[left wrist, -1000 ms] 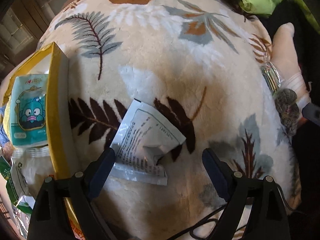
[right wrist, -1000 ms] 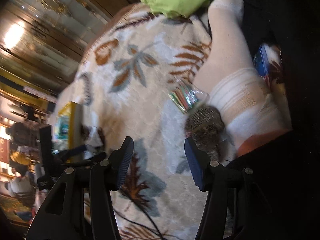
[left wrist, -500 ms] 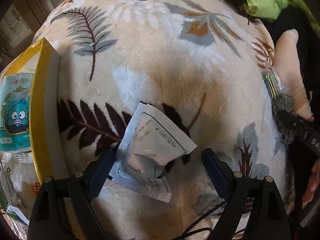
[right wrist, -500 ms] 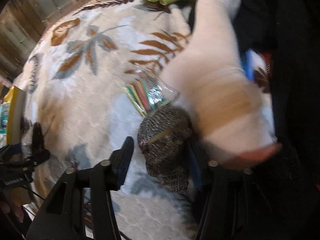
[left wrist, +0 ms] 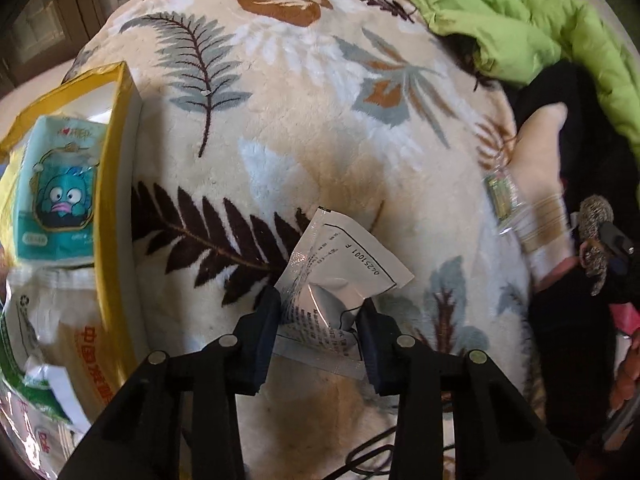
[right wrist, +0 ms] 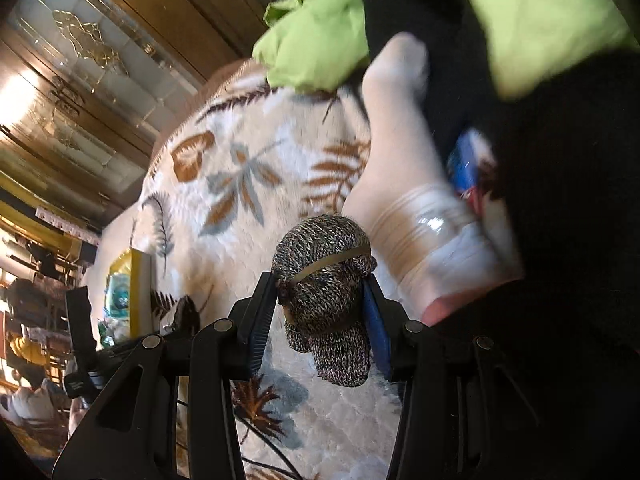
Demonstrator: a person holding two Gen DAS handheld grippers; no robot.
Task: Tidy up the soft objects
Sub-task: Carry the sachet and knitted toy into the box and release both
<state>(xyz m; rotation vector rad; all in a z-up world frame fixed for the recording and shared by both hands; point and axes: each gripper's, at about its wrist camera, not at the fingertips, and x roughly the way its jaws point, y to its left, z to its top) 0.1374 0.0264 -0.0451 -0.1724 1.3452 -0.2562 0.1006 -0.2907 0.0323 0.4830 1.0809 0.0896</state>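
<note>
Your left gripper [left wrist: 320,316] pinches the white packet [left wrist: 340,272] between its jaws, mid-blanket [left wrist: 312,120] beside the yellow box [left wrist: 108,216]. Your right gripper [right wrist: 320,312] clamps the rolled sock [right wrist: 324,280] near the blanket's right edge.

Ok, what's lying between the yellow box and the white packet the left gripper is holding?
Only bare leaf-print blanket, seen in the left wrist view. Nothing else lies between the yellow box and the packet clamped in the left gripper.
</note>
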